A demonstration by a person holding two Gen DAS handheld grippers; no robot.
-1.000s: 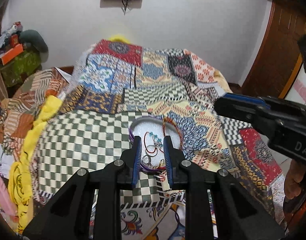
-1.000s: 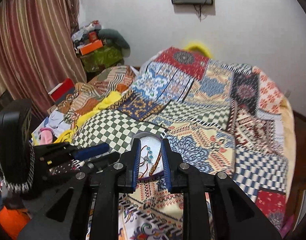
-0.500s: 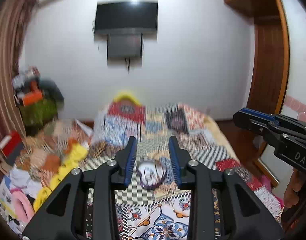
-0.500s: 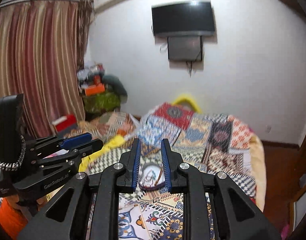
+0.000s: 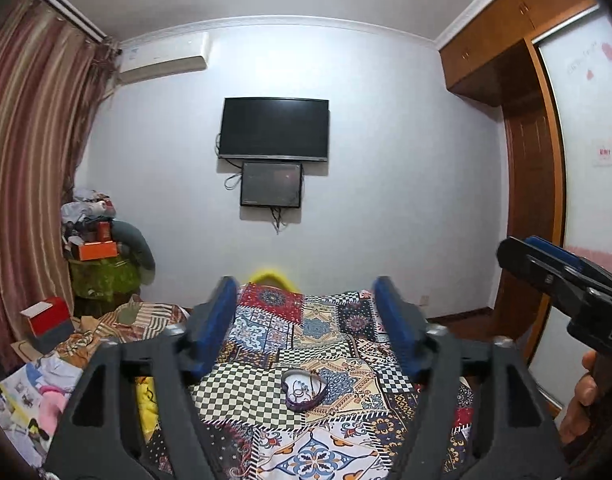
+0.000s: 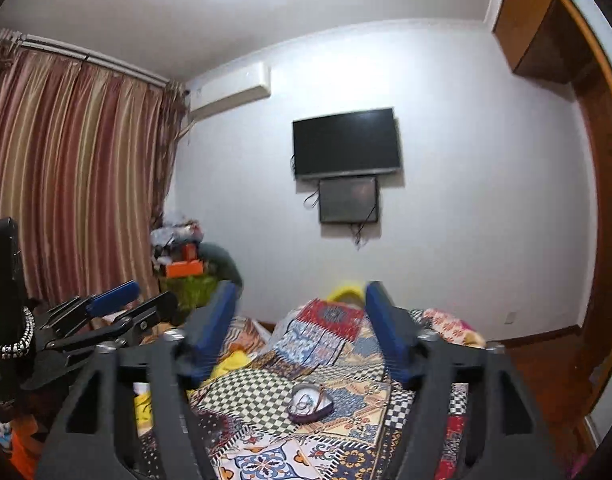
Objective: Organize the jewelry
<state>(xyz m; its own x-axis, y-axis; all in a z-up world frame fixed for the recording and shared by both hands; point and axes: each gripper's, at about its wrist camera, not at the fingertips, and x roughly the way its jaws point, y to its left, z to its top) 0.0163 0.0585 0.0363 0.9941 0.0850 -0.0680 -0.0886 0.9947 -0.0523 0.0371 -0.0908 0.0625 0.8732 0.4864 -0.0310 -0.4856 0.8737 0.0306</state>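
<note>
Left gripper: blue-padded fingers spread wide apart, nothing between them, held up in the air above the near end of the bed. Right gripper: same state, fingers splayed, empty, raised beside the left one.

Landmark: heart-shaped tray, purple rim, white inside. It sits on the patchwork bedspread, at the edge where the green-white checker patch meets the blue-and-orange patch. Both grippers are well apart from the tray, above and on the near side of it.

Jewelry: small tangle of chains and rings lying inside the tray; single pieces too small to tell apart. Right wrist view shows the same tray with its contents in it.

Left of the tray: yellow cloth at the bed's side, then a red-and-grey box further out.

Beyond the tray, at the far end of the bed: yellow item against the wall. Above it on the wall: small dark panel, then TV. Far left of the tray: striped curtains. Far right: wooden wardrobe.
</note>
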